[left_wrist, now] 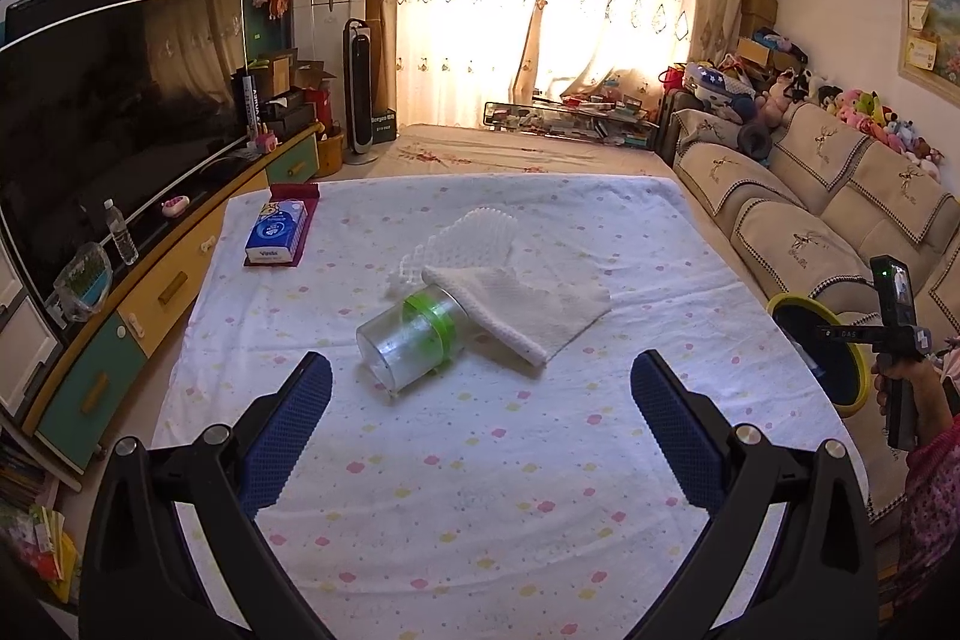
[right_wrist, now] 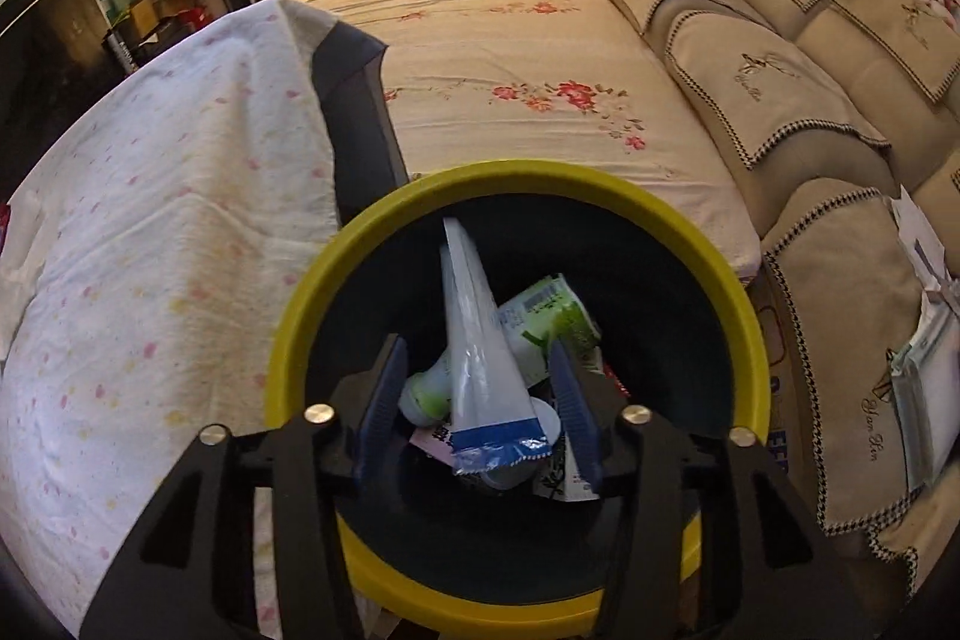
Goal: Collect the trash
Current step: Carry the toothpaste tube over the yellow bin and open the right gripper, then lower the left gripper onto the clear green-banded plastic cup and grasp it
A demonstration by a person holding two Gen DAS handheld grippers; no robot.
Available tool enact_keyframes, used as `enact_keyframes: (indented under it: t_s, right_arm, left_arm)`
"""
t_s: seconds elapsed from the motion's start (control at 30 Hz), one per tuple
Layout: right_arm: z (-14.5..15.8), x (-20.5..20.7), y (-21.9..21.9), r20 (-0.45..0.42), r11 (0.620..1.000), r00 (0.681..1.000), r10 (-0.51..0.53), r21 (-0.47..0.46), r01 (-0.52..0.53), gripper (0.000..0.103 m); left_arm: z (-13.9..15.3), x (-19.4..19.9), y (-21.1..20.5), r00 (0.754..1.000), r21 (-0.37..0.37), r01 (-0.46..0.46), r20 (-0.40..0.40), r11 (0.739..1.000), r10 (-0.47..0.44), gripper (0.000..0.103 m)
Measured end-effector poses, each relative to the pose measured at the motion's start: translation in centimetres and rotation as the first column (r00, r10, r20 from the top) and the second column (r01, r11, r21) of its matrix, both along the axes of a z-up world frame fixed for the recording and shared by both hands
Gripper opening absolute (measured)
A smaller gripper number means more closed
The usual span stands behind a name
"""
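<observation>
A clear plastic jar [left_wrist: 408,343] with a green band lies on its side mid-table, touching a white paper towel [left_wrist: 528,304]; foam netting [left_wrist: 474,238] lies behind it; the yellow-rimmed bin [right_wrist: 708,268] off the table's right edge holds a white-and-blue wrapper [right_wrist: 480,370], tubes and cartons.

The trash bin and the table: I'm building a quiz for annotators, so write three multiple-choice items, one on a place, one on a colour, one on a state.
1. Where is the trash bin?
A. on the table
B. beside the table, below the right tongs
C. on the sofa

2. What colour is the band on the clear plastic jar?
A. green
B. red
C. blue

3. How does the jar lie?
A. upright
B. on its side
C. inside the bin

Answers:
1 B: the right wrist view looks down into the yellow-rimmed bin next to the table's cloth.
2 A: a green ring wraps the jar's middle.
3 B: it lies tipped on the cloth, partly under a white paper towel.
</observation>
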State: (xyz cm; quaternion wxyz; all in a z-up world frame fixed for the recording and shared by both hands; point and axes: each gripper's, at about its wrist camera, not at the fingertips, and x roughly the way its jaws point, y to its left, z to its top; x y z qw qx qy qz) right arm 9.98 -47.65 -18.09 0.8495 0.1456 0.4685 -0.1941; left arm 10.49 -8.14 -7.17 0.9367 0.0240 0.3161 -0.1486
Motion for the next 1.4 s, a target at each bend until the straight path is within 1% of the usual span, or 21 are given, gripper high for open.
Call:
enact_keyframes:
  t_s: [0.13, 0.3, 0.5, 0.63, 0.7, 0.77, 0.97, 1.07, 1.13, 1.2, 1.33, 1.37, 1.4]
  right_arm:
    - [0.3, -0.6, 0.0, 0.021, 1.0, 1.0, -0.005, 0.002, 0.005, 0.055]
    - [1.2, -0.4, 1.5, 0.038, 0.999, 0.999, 0.035, -0.017, -0.035, 0.057]
    - [2.0, 0.5, 4.0, 0.041, 0.995, 0.994, 0.101, -0.026, -0.1, 0.058]
    - [2.5, 1.0, 5.4, 0.045, 0.991, 0.99, 0.131, -0.034, -0.129, 0.058]
    - [2.7, 1.3, 6.1, 0.046, 0.989, 0.989, 0.143, -0.039, -0.141, 0.058]
    - [2.9, 1.5, 6.6, 0.044, 0.987, 0.987, 0.156, -0.044, -0.154, 0.058]
    - [3.2, 2.0, 7.6, 0.036, 0.983, 0.983, 0.178, -0.053, -0.176, 0.058]
    - [3.2, 2.0, 7.8, 0.032, 0.982, 0.983, 0.182, -0.054, -0.18, 0.059]
    - [3.1, 2.1, 7.9, 0.027, 0.982, 0.983, 0.183, -0.056, -0.182, 0.059]
    - [3.0, 2.1, 7.9, 0.022, 0.982, 0.983, 0.183, -0.055, -0.181, 0.059]
    - [2.8, 2.2, 7.9, 0.015, 0.981, 0.983, 0.185, -0.053, -0.184, 0.059]
    - [2.8, 2.2, 7.9, 0.014, 0.981, 0.982, 0.187, -0.053, -0.186, 0.059]
    - [2.7, 2.2, 7.9, 0.013, 0.981, 0.982, 0.188, -0.052, -0.187, 0.059]
  left_arm:
    - [-0.5, 0.4, -0.2, 1.0, 0.007, 0.005, -0.008, 1.0, -0.005, 0.098]
    - [-1.6, 1.6, -0.1, 1.0, 0.035, 0.018, -0.017, 0.999, -0.017, 0.098]
    - [-2.7, 4.9, 1.1, 0.998, 0.053, 0.049, -0.043, 0.997, -0.047, 0.098]
    - [-3.5, 7.6, 1.4, 0.993, 0.082, 0.108, -0.055, 0.991, -0.104, 0.098]
    - [-4.1, 8.9, 1.3, 0.99, 0.111, 0.138, -0.056, 0.984, -0.133, 0.098]
    - [-4.8, 10.1, 1.4, 0.984, 0.12, 0.171, -0.064, 0.978, -0.164, 0.098]
    - [-7.5, 13.9, 1.0, 0.961, 0.119, 0.25, -0.154, 0.961, -0.231, 0.098]
    - [-8.6, 14.9, 0.7, 0.952, 0.135, 0.276, -0.176, 0.952, -0.251, 0.098]
    - [-9.1, 15.4, 0.4, 0.946, 0.137, 0.289, -0.191, 0.947, -0.261, 0.093]
    - [-9.5, 15.8, 0.1, 0.942, 0.145, 0.299, -0.206, 0.943, -0.266, 0.085]
    - [-10.1, 16.1, -0.3, 0.935, 0.154, 0.31, -0.226, 0.938, -0.272, 0.076]
    - [-10.2, 16.2, -0.4, 0.934, 0.157, 0.313, -0.23, 0.937, -0.274, 0.071]
    - [-10.3, 16.3, -0.5, 0.932, 0.159, 0.318, -0.234, 0.935, -0.277, 0.069]
